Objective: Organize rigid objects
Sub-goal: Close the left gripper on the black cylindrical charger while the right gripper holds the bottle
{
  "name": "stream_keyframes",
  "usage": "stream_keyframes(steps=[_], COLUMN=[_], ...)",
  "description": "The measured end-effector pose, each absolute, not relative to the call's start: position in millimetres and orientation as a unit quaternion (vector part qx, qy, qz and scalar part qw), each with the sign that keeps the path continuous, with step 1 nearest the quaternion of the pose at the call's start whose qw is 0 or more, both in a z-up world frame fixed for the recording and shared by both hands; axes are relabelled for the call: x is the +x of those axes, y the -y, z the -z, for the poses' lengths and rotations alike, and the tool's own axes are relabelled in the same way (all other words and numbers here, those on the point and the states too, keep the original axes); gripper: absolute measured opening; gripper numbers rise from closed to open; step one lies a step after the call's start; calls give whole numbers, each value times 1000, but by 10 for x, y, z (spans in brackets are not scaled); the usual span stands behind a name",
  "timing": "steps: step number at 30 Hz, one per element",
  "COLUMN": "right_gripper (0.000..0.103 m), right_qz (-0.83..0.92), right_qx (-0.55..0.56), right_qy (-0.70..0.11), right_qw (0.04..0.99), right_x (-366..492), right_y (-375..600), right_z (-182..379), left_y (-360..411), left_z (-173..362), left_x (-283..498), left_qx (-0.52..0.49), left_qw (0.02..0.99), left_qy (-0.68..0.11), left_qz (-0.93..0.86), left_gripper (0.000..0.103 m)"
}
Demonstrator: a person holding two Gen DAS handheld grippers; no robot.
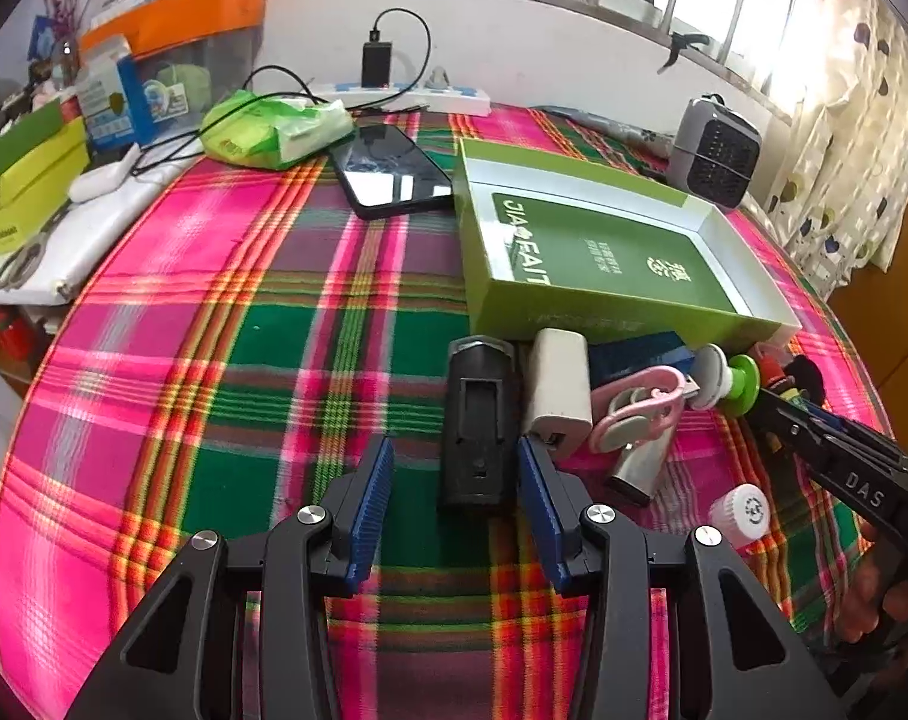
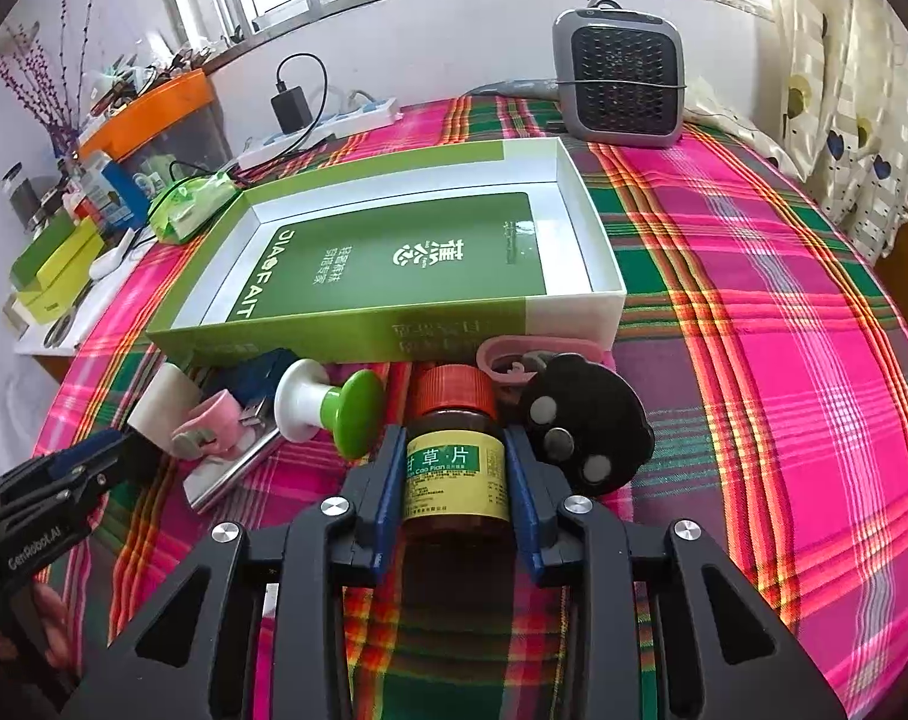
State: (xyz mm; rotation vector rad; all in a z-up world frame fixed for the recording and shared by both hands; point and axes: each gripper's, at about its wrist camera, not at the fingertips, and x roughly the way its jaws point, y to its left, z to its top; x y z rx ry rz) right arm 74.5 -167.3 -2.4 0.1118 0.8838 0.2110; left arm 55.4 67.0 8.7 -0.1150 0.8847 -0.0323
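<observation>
Your left gripper [image 1: 454, 468] is spread wide, its blue pads either side of the near end of a black rectangular block [image 1: 478, 420] lying on the plaid cloth [image 1: 214, 360], not squeezing it. A white charger [image 1: 559, 387] lies just right of that block. Your right gripper [image 2: 454, 468] pinches a brown pill bottle [image 2: 457, 468] with a red cap. Ahead of both sits the open green box [image 2: 346, 339], with a black disc [image 2: 586, 426] just right of the bottle.
</observation>
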Motion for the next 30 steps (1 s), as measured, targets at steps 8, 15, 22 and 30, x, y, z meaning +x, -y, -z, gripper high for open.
stream_keyframes(steps=[8, 15, 22, 30], right_gripper=[33, 33, 33, 33], right_qz=[-103, -104, -104, -104], right_qx=[52, 52, 52, 52], right_qy=[-426, -427, -427, -426], right_qw=[897, 897, 897, 897], right_x=[743, 740, 736, 735], right_y=[1667, 1662, 1659, 1661], right_z=[25, 26, 24, 23], left_y=[-615, -634, -666, -679], left_z=[-60, -58, -63, -67], left_x=[718, 782, 788, 781], left_qx=[-20, -20, -26, -27], left_qw=[899, 900, 900, 900], left_qy=[-437, -436, -435, -435], left_qz=[16, 12, 7, 7], left_gripper=[42, 42, 33, 26])
